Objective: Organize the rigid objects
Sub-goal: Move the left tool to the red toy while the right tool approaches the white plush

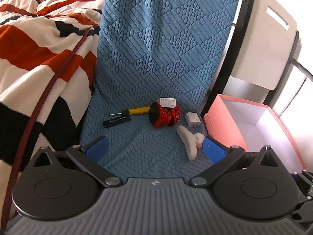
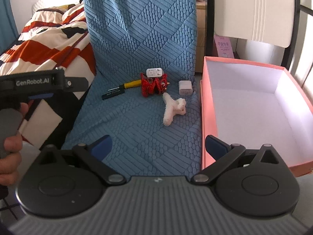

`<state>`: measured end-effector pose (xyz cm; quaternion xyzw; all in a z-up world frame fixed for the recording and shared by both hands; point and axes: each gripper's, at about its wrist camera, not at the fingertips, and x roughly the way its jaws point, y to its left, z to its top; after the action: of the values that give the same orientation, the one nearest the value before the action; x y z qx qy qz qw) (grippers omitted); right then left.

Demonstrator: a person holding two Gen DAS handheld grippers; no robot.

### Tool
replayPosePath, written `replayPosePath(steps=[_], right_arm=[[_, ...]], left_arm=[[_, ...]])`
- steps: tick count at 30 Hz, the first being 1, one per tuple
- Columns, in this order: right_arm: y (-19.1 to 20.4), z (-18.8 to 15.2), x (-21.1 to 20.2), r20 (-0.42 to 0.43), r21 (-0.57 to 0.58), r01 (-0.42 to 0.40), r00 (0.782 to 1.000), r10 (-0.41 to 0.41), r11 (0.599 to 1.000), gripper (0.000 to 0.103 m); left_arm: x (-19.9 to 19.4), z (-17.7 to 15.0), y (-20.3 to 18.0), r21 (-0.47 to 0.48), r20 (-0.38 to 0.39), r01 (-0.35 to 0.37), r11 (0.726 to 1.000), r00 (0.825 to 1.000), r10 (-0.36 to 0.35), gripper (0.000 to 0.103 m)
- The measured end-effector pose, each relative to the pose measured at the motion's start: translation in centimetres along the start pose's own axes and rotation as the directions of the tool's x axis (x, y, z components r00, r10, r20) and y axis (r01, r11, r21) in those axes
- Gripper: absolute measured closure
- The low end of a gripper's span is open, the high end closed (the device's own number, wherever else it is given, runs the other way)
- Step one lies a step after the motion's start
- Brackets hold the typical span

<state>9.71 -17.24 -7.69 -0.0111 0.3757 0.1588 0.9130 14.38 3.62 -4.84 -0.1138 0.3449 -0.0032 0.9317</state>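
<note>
I see a big blue mat [image 1: 156, 58] with an open pink box [image 2: 254, 107] at its right edge. My left gripper [image 1: 155, 148] and right gripper [image 2: 159, 146] both have wide, empty fingers. Ahead of them lie a red toy [image 1: 165, 116], a fluffy white clip [image 1: 188, 142], a yellow screwdriver [image 1: 135, 111] and two white chargers [image 1: 192, 119].

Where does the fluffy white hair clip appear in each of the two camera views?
Left wrist view: the fluffy white hair clip lies lower right of centre on the blue mat, just left of the right fingertip.
Right wrist view: the clip lies right of centre on the mat, well ahead of the fingertips.
Shared landmark: the red toy, just behind the clip in both.
</note>
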Motion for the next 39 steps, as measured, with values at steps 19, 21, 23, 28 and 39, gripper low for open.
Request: replayPosePath(steps=[19, 21, 23, 28, 39], right_arm=[[0.8, 2.4, 7.2, -0.020, -0.074, 0.004, 1.000, -0.005, 0.997, 0.000], [0.7, 2.5, 8.0, -0.029, -0.068, 0.003, 1.000, -0.005, 0.998, 0.000], [0.6, 2.6, 8.7, -0.035, -0.071, 0.001, 0.999, -0.004, 0.997, 0.000], [0.4, 2.7, 10.6, -0.049, -0.080, -0.012, 0.999, 0.008, 0.997, 0.000], [0.7, 3.2, 13.8, -0.015, -0.142, 0.002, 1.000, -0.004, 0.990, 0.000]], left_arm=[[9.0, 3.0, 1.8, 0.060, -0.013, 0.042, 0.997, 0.999, -0.041, 0.000], [9.7, 3.1, 1.6, 0.079, -0.013, 0.044, 0.996, 0.999, -0.043, 0.000], [10.5, 3.4, 1.5, 0.096, -0.009, 0.047, 0.994, 0.999, -0.046, 0.000], [12.7, 3.9, 1.4, 0.082, -0.031, 0.078, 0.994, 0.997, -0.075, 0.000], [17.3, 4.8, 1.6, 0.074, -0.090, 0.135, 0.988, 0.988, -0.128, 0.000]])
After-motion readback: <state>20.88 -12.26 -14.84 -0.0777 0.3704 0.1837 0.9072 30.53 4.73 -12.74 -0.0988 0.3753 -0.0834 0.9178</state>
